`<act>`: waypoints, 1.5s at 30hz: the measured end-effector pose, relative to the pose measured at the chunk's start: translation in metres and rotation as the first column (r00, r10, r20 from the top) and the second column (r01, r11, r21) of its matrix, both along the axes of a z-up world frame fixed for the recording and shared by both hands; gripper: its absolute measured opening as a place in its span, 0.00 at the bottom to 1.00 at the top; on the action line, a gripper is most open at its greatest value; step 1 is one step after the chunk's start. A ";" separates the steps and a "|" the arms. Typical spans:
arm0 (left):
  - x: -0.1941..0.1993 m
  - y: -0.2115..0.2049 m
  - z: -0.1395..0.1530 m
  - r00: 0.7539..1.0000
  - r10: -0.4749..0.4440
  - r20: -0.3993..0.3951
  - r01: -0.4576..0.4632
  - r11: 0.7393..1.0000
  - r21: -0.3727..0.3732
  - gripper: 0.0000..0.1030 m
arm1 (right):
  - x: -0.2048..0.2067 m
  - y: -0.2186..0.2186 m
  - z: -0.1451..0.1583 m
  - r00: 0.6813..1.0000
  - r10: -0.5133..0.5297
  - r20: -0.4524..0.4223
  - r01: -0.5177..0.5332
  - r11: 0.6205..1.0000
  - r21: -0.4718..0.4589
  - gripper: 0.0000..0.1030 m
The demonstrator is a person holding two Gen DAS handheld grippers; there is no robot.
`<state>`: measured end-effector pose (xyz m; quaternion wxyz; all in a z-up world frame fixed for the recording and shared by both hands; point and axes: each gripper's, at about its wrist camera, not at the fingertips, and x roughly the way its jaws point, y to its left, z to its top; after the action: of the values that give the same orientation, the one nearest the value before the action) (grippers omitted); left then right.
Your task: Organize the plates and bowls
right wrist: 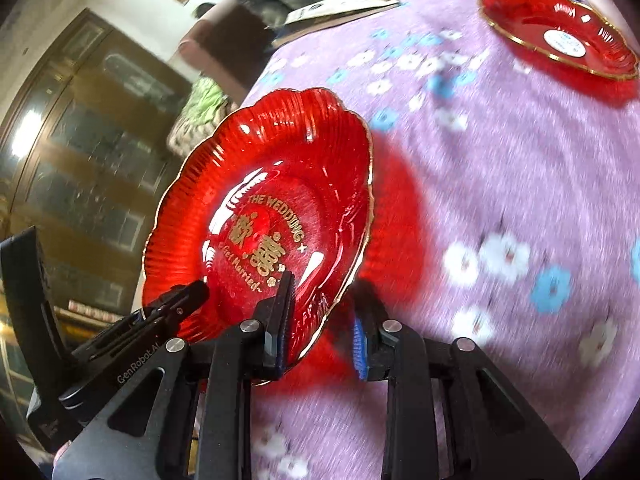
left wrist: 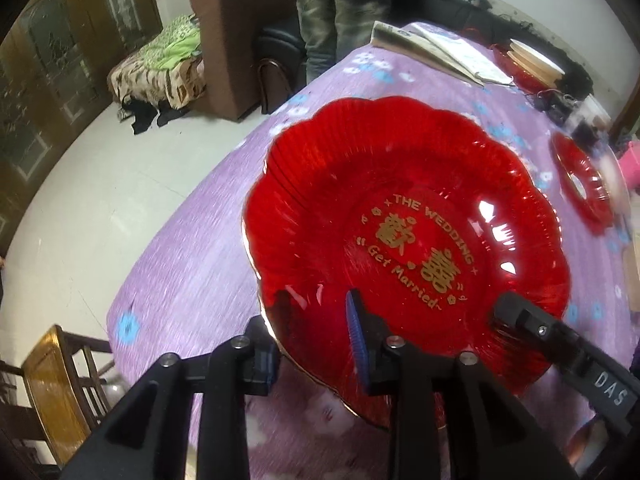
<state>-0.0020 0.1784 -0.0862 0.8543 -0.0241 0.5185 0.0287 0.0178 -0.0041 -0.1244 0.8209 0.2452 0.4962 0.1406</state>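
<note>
A red scalloped plate (left wrist: 400, 208) with gold wedding lettering hangs tilted just above the purple flowered tablecloth (left wrist: 192, 260). My left gripper (left wrist: 308, 312) is shut on its near rim, one finger under the edge and the blue-padded finger on top. My right gripper (left wrist: 516, 312) holds the rim farther right. In the right wrist view, the same plate (right wrist: 264, 184) sits between the fingers of my right gripper (right wrist: 324, 292), which is shut on its rim, and my left gripper (right wrist: 192, 292) grips the plate's left side. A second red plate (right wrist: 560, 32) lies flat on the cloth at the far right.
A stack of plates (left wrist: 532, 60) and papers (left wrist: 440, 52) lie at the table's far end. A person's legs (left wrist: 340, 12) stand beside a brown armchair (left wrist: 236, 40). A wooden chair (left wrist: 56, 380) is at the near left corner. Dark cabinets (right wrist: 80, 160) line the wall.
</note>
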 end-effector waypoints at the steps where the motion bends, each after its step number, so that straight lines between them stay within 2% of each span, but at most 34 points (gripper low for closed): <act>1: -0.005 0.003 0.001 1.000 0.021 0.005 -0.021 1.000 0.013 0.38 | -0.002 -0.001 0.000 1.000 0.010 -0.002 -0.010 1.000 0.004 0.27; 3: -0.020 0.008 0.009 0.998 0.042 0.054 -0.044 0.999 0.021 0.57 | -0.006 -0.008 0.001 0.999 0.050 0.005 -0.050 0.999 0.016 0.28; 6: -0.049 0.012 0.027 0.990 0.051 0.131 -0.061 0.995 0.075 0.70 | -0.020 -0.032 0.006 0.999 0.038 0.036 -0.040 0.998 0.049 0.39; 7: -0.057 0.013 0.033 0.987 0.045 0.155 -0.060 0.994 0.091 0.71 | -0.027 -0.044 0.008 0.998 0.025 0.058 -0.028 0.998 0.056 0.47; 8: -0.064 0.012 0.038 0.984 0.042 0.172 -0.063 0.991 0.117 0.72 | -0.033 -0.056 0.010 0.997 0.016 0.077 -0.021 0.998 0.064 0.49; 9: -0.068 0.012 0.044 0.982 0.042 0.182 -0.069 0.987 0.145 0.73 | -0.039 -0.072 0.012 0.995 0.000 0.098 -0.008 0.997 0.077 0.49; 11: -0.073 0.012 0.057 0.977 0.045 0.208 -0.078 0.985 0.152 0.73 | -0.047 -0.096 0.017 0.992 -0.035 0.120 0.026 0.996 0.080 0.49; 13: -0.068 0.003 0.081 0.965 0.030 0.260 -0.064 0.990 0.123 0.73 | -0.050 -0.130 0.023 0.983 -0.125 0.133 0.116 0.991 0.072 0.49; 14: -0.063 -0.004 0.089 0.961 0.010 0.277 -0.043 0.993 0.113 0.76 | -0.049 -0.148 0.027 0.976 -0.170 0.136 0.160 0.983 0.085 0.49; 18: -0.016 -0.062 0.119 0.945 -0.109 0.309 0.107 0.994 0.025 0.79 | -0.034 -0.206 0.042 0.918 -0.373 0.133 0.361 0.927 0.107 0.49; 22: 0.061 -0.133 0.112 0.952 -0.213 0.222 0.222 0.975 -0.019 0.79 | -0.011 -0.244 0.037 0.852 -0.521 0.047 0.509 0.847 0.155 0.49; 25: 0.122 -0.184 0.085 0.960 -0.260 0.104 0.265 0.963 -0.039 0.79 | 0.002 -0.254 0.035 0.822 -0.570 0.015 0.560 0.811 0.170 0.49; 27: 0.151 -0.206 0.064 0.960 -0.278 0.034 0.280 0.958 -0.057 0.79 | 0.009 -0.259 0.032 0.819 -0.574 -0.001 0.564 0.805 0.185 0.49; 31: 0.177 -0.241 0.025 0.946 -0.310 -0.090 0.302 0.949 -0.090 0.79 | 0.015 -0.264 0.029 0.826 -0.563 -0.007 0.549 0.803 0.231 0.49; 34: 0.182 -0.258 0.014 0.938 -0.325 -0.117 0.308 0.941 -0.140 0.79 | 0.017 -0.260 0.024 0.846 -0.533 -0.013 0.522 0.821 0.232 0.49; 36: 0.185 -0.265 0.008 0.940 -0.316 -0.128 0.299 0.944 -0.139 0.79 | 0.022 -0.260 0.019 0.856 -0.516 -0.036 0.508 0.824 0.250 0.49; 41: 0.193 -0.274 -0.007 0.934 -0.313 -0.171 0.289 0.945 -0.152 0.79 | 0.029 -0.264 0.007 0.845 -0.525 -0.099 0.531 0.805 0.265 0.50; 45: 0.200 -0.280 -0.017 0.934 -0.297 -0.197 0.272 0.951 -0.145 0.77 | 0.042 -0.264 0.002 0.828 -0.547 -0.125 0.561 0.801 0.211 0.49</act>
<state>0.1984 -0.1017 -0.1028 0.7849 0.0052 0.6072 -0.1231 0.0603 -0.2682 -0.1225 0.7759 0.4801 0.4057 -0.0539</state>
